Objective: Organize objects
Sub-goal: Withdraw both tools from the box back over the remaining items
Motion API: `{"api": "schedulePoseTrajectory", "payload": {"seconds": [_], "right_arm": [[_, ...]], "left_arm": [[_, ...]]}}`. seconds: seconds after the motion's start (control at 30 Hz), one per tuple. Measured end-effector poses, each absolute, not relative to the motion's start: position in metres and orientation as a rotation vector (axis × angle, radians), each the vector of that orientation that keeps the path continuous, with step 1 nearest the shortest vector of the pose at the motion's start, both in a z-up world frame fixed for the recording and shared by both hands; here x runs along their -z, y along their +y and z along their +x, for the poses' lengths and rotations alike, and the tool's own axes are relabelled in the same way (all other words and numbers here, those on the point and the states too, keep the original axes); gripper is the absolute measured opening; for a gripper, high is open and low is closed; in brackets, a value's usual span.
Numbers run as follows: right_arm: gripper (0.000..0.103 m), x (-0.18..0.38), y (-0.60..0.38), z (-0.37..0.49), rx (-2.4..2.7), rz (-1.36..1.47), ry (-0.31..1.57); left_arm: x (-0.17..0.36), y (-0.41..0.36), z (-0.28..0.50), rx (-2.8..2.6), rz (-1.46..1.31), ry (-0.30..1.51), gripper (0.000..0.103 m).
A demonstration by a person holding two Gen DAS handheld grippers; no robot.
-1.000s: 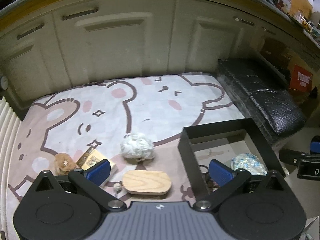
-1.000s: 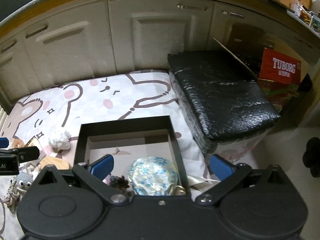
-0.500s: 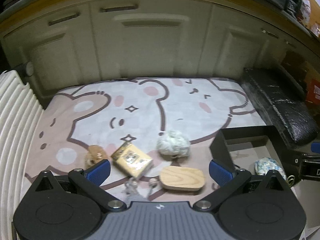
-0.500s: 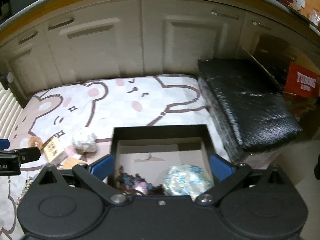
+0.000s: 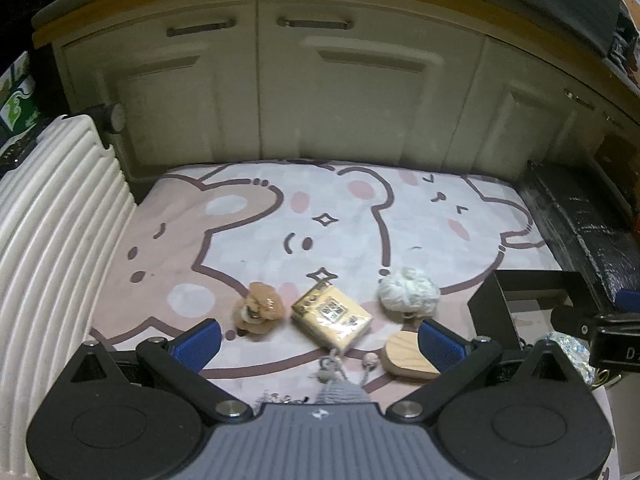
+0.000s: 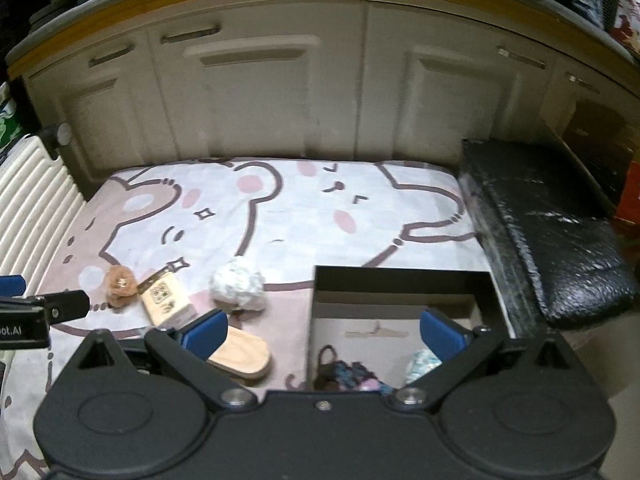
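Black open-topped cardboard box [image 6: 400, 276] sat beside scattered items.
Left gripper [image 5: 318, 338] and right gripper [image 6: 324, 330] hovered spread and empty, apparently ready to collect.

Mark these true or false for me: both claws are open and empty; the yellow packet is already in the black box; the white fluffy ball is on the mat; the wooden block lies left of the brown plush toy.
1. Both claws are open and empty. True: left claw and right claw hold nothing.
2. The yellow packet is in the black box. False: it lies on the mat.
3. The white fluffy ball is on the mat. True.
4. The wooden block lies left of the brown plush toy. False: it lies right of it, beside the box.
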State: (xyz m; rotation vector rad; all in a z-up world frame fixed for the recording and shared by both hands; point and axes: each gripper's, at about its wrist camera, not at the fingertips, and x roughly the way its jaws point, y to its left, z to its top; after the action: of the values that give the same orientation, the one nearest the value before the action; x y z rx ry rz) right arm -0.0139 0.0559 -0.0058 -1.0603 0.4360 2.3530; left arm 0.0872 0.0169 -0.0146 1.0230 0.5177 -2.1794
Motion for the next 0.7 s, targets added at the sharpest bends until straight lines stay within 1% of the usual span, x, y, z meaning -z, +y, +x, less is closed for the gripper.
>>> {"api": "schedulePoseTrajectory", "payload": {"seconds": [0.2, 0.57, 0.7], "right_arm": [[0.103, 0.001, 0.049, -0.021, -2.341, -1.026, 0.473], [0.103, -0.004, 0.052, -0.026, -2.244, -0.905, 0.624], [0.103, -0.004, 0.052, -0.031, -2.223, -0.877, 0.664]], "left_arm": [[0.012, 0.01, 0.1, 2.173, 1.002, 0.53, 0.103], [0.02, 0.002, 0.111, 2.179, 1.041, 0.558, 0.103], [0.029, 0.004, 0.111, 2.175, 1.107, 0.495, 0.103]]}}
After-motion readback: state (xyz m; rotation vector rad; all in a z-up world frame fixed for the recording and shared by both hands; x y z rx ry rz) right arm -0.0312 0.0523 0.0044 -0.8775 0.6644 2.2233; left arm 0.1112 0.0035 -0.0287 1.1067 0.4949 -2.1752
